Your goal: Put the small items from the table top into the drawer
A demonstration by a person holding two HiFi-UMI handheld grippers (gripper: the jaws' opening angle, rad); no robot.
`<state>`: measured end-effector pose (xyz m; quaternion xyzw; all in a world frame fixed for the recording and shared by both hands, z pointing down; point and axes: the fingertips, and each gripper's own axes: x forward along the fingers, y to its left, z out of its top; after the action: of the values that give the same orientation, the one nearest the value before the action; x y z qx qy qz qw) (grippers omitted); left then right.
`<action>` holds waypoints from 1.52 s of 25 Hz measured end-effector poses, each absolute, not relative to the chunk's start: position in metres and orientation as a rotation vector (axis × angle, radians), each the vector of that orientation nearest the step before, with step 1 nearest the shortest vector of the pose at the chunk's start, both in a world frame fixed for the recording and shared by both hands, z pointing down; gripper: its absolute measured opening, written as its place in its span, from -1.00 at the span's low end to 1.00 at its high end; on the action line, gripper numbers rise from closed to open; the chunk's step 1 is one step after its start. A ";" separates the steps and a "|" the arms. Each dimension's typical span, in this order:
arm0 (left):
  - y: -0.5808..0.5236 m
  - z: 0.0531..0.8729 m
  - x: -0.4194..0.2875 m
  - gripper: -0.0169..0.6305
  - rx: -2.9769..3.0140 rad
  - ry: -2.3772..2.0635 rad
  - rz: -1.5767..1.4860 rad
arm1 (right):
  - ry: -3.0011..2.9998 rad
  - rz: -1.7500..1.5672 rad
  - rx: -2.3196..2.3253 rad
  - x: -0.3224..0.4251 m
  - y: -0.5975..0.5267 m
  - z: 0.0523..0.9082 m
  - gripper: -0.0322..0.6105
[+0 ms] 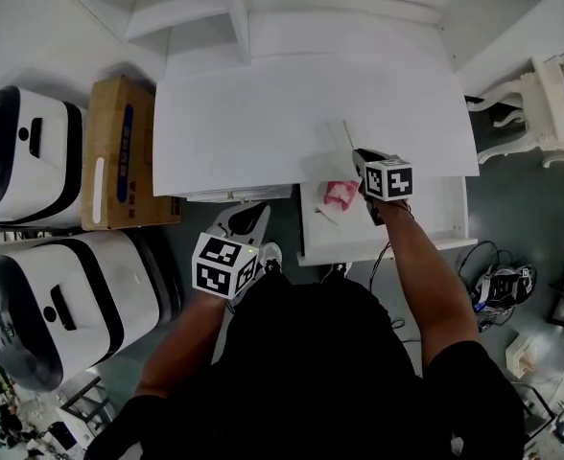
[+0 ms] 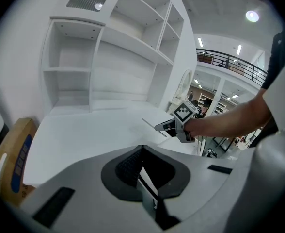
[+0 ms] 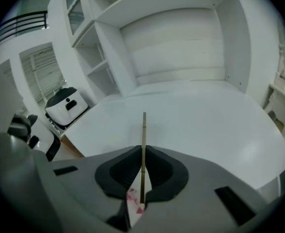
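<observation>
Right gripper (image 1: 361, 157) is clamped on the thin tan wooden stick (image 3: 144, 130), gripped low so most of its length pokes out ahead. It hangs over the front edge of the white desk (image 1: 292, 113), towards the right corner, just above the open white drawer (image 1: 426, 220). Left gripper (image 1: 246, 218) waits low in front of the desk, jaws together on nothing.

Here's the danger, as I judge it. That long free end could catch the desk's front edge on the way down and swing in the jaws. Let go too early and the stick lands on the desk top or skips past the drawer's front rim to the floor. It could also jab the pink-and-white crumpled packet (image 1: 340, 195) lying in the drawer's back left corner.

The count: one stick, one packet, one open drawer, two grippers. No other small item shows on the desk top.
</observation>
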<state>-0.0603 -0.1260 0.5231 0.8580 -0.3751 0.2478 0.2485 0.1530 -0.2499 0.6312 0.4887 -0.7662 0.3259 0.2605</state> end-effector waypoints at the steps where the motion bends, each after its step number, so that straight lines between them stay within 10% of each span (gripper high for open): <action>1: -0.126 0.523 -0.057 -0.94 2.340 -1.019 0.676 | -2.095 0.836 1.282 0.154 -0.241 0.629 -0.76; 19: -0.104 0.521 -0.023 -0.94 2.351 -0.994 0.711 | -1.922 0.015 -0.022 0.117 -0.045 0.736 -0.76; 38: -0.083 0.535 -0.048 -0.94 2.275 -1.029 0.754 | -1.765 -0.012 -0.090 0.119 -0.040 0.806 -0.76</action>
<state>-0.0478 -0.0830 0.5346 0.8415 -0.3804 0.2788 0.2635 0.1189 -0.0402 0.8057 -0.0392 -0.7719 -0.0053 0.6345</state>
